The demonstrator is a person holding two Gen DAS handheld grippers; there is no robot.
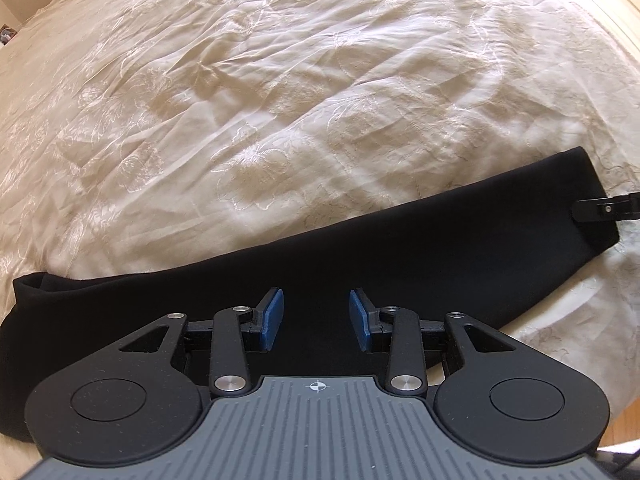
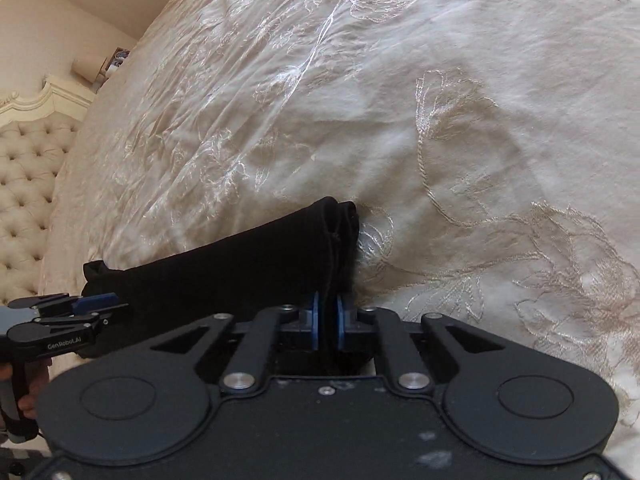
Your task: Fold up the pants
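Long black matte pants on creased embroidered cream bedspread, left claw spread over them, right claw pinching their hem

Soft daylight fell across the embroidered bedspread, bright enough to wash out its folds at the far right of the left wrist view. Creases there cast shallow, diffuse shadows. The black pants lying on the bedspread read as a nearly detailless dark mass. Fisheye distortion bowed the bedspread toward every frame edge. In the right wrist view the tufted headboard beside the bedspread looked slightly soft.
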